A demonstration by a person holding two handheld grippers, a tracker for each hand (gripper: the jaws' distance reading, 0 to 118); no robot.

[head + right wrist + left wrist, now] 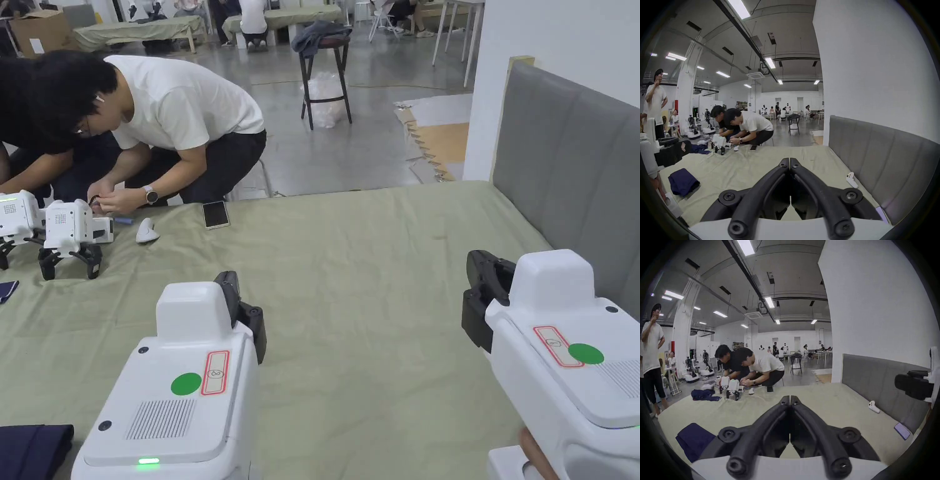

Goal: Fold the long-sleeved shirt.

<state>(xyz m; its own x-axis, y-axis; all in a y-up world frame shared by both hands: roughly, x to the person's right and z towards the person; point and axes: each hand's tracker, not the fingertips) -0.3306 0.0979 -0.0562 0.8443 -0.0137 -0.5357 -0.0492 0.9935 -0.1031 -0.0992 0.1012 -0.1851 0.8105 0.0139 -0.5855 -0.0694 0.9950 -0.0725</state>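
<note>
Shirt (pixel 683 181) navy, folded compact, lying flat on green sheet (pixel 753 168).

Navy shirt (pixel 683 182), folded, on bed

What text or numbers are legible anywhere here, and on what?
No text reads reliably.
Red-bordered sticker on the white housing of the left tongs: one circled mark, too small to read.
Matching red-bordered sticker on the right tongs housing: also too small to read.
White paper label on the brown cardboard box: blurred.
</note>
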